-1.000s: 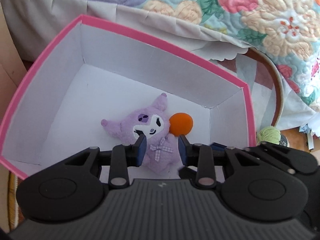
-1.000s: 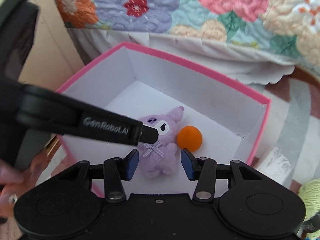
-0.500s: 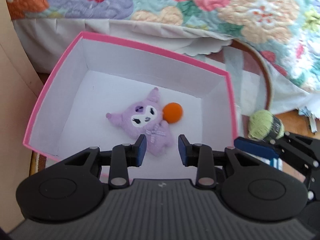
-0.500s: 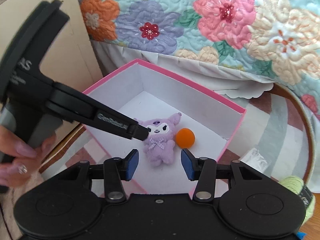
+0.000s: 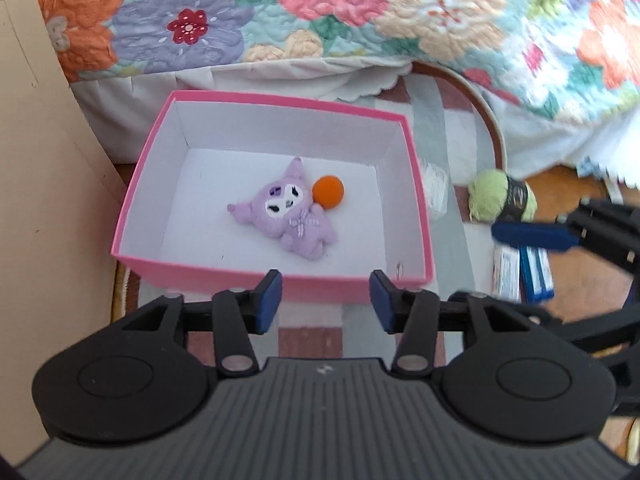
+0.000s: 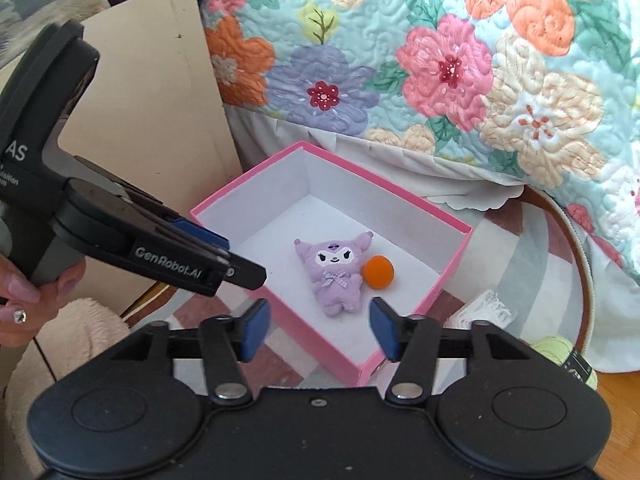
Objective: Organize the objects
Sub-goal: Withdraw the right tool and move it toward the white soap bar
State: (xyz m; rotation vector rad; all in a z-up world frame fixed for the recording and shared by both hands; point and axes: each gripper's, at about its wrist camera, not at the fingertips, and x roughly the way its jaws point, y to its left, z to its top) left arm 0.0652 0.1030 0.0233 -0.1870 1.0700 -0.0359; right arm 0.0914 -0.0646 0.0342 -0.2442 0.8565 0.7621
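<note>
At far left of the right wrist view, a hand (image 6: 24, 292) grips the handle of the left gripper (image 5: 325, 300). Its jaws are opening, and nothing lies between its blue pads (image 5: 267, 300).

The pink box (image 5: 224, 272) sits open on a striped rug (image 5: 436, 120), with a beige board (image 5: 44, 184) standing just beside its left wall. Inside, on the white floor, a purple plush toy (image 5: 286, 216) lies face up. An orange ball (image 5: 328, 192) touches the toy's right side. Both rest near the middle of the box, apart from all four walls.

The right gripper (image 6: 318, 328) hovers over the near corner of the box. Its jaws are opening, and they hold nothing.

To the right of the box, on the rug, lies a white lace item (image 5: 434, 188). Further right sits a green yarn ball (image 5: 490, 196) with a dark label, and blue-and-white packets (image 5: 524, 276) lie below it. A floral quilt (image 5: 360, 12) hangs behind all of these.
</note>
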